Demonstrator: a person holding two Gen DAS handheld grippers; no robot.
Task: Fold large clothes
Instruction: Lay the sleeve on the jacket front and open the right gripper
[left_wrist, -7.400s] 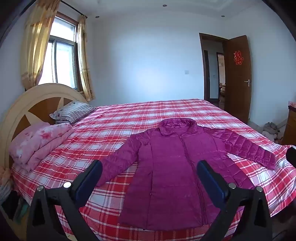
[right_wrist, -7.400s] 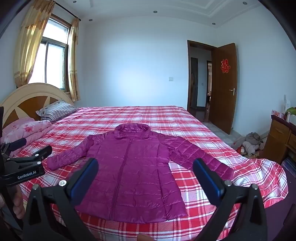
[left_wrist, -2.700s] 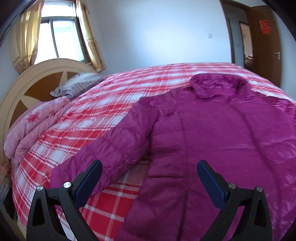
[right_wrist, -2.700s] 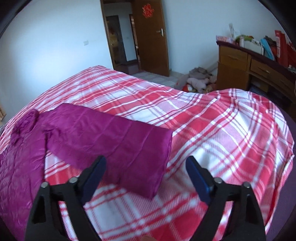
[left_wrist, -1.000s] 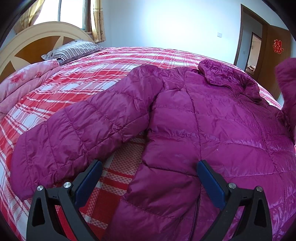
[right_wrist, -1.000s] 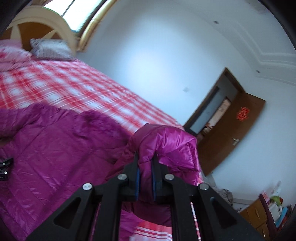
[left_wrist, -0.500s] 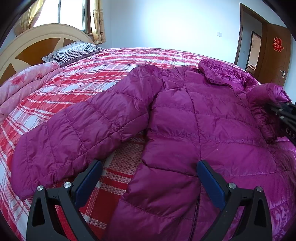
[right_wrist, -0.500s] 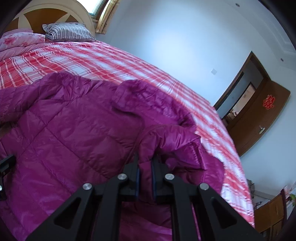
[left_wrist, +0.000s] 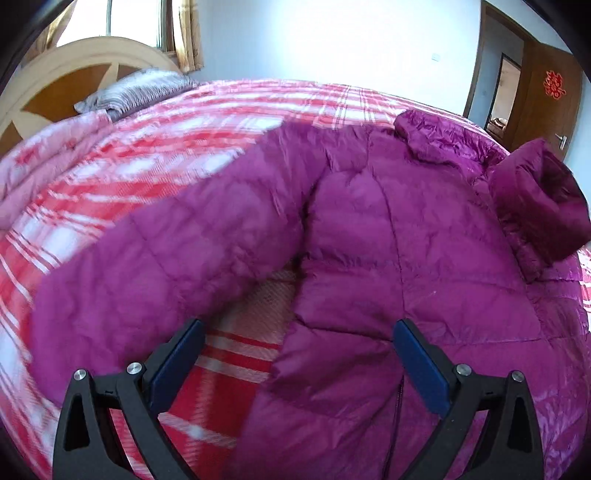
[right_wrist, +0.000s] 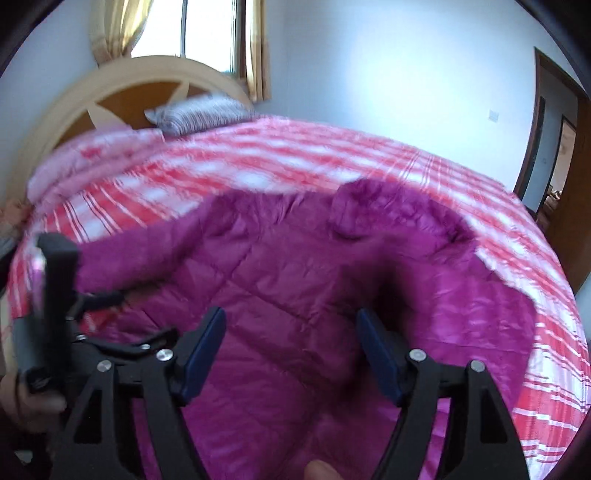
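Note:
A magenta quilted jacket (left_wrist: 388, 251) lies face up on the red plaid bed (left_wrist: 177, 147). Its left sleeve (left_wrist: 166, 266) stretches out flat toward the bed's near edge. Its right sleeve (left_wrist: 535, 206) lies folded over the chest at the right. My left gripper (left_wrist: 295, 362) is open and empty, low over the gap between the left sleeve and the body. My right gripper (right_wrist: 291, 347) is open and empty above the jacket's body (right_wrist: 295, 295). The left gripper (right_wrist: 51, 295) also shows at the left of the right wrist view.
A wooden headboard (left_wrist: 74, 74), a striped pillow (left_wrist: 140, 88) and a folded pink quilt (left_wrist: 44, 155) are at the bed's left end. A brown door (left_wrist: 546, 96) stands open at the right. A window with yellow curtains (right_wrist: 207, 40) is behind the headboard.
My right gripper has opened and let go of the right sleeve, which now rests folded on the chest, and has swung round toward the headboard. The left gripper has shifted a little.

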